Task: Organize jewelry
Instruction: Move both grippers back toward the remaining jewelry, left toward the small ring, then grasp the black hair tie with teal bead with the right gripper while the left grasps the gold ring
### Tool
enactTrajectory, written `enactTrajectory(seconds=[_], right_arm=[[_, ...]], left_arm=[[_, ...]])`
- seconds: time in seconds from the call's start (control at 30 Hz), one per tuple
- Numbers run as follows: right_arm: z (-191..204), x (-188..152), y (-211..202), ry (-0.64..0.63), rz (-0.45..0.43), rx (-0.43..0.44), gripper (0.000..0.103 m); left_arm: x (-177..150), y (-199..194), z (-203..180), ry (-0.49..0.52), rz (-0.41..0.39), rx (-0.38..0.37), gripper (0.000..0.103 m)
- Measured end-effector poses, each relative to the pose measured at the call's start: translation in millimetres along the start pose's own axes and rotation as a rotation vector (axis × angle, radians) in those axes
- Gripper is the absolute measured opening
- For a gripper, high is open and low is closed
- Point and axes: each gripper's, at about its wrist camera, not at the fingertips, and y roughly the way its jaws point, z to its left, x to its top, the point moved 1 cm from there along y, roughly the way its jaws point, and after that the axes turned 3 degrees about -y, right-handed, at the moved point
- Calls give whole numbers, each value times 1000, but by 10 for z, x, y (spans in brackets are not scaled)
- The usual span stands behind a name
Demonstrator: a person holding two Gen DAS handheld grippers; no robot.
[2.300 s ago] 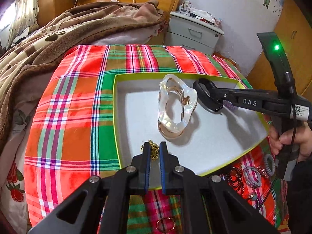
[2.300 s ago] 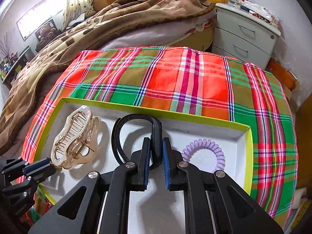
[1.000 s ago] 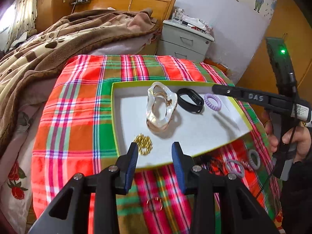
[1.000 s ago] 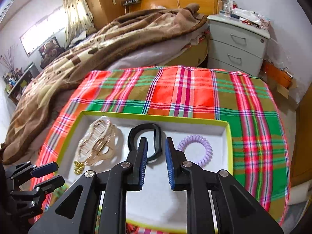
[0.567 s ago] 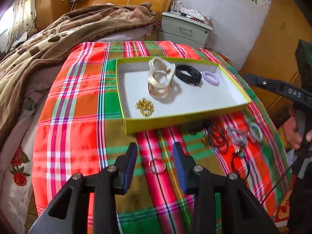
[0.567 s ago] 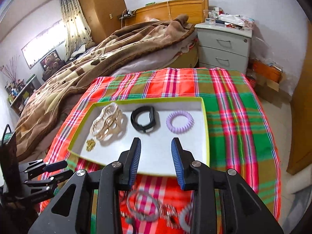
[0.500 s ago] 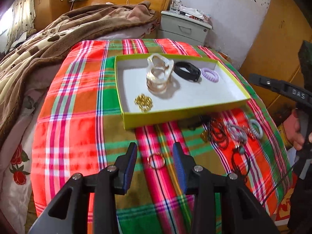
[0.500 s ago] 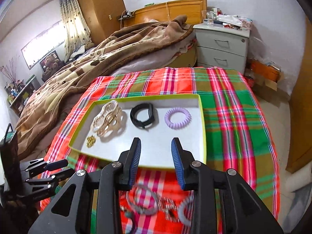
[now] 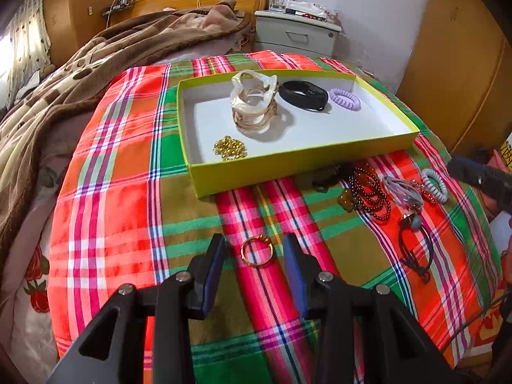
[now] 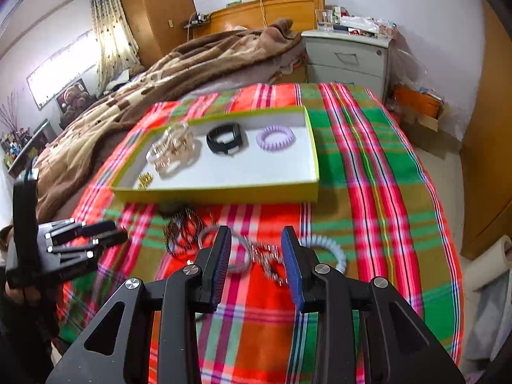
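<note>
A shallow yellow-green box [image 9: 288, 163] with a white floor sits on a plaid cloth [image 9: 128, 192] spread over a bed. Inside the box lie a clear hair claw [image 9: 254, 102], a black band [image 9: 304, 96], a lilac coil tie [image 9: 345, 99] and a small gold chain [image 9: 229, 148]. Just in front of the box, on the cloth, a heap of loose pieces waits: dark bead bracelets [image 9: 368, 188], a pale coil tie [image 9: 433, 185], and what may be a silver chain [image 10: 265, 256], blurred. The left gripper [image 9: 254, 251] hovers with jaws wide, a gold ring [image 9: 256, 251] lying between them, untouched. The right gripper [image 10: 256, 249] is wide and empty above the heap.
</note>
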Motion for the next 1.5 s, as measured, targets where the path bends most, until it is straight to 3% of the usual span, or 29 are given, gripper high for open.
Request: enactTrajectory(seconds=[0.3, 0.43, 1.23, 1.5], right_arm=[[-38, -146, -23, 21, 8, -12, 33], [-27, -187, -33, 18, 9, -11, 33], [339, -372, 215, -66, 118, 98, 33], [441, -389, 314, -114, 141, 63, 33]], left_arm=[[2, 23, -42, 28, -12, 34, 39], [-9, 6, -34, 34, -15, 51, 23], [-23, -86, 119, -17, -37, 41, 22], [-26, -126, 127, -15, -41, 44, 22]])
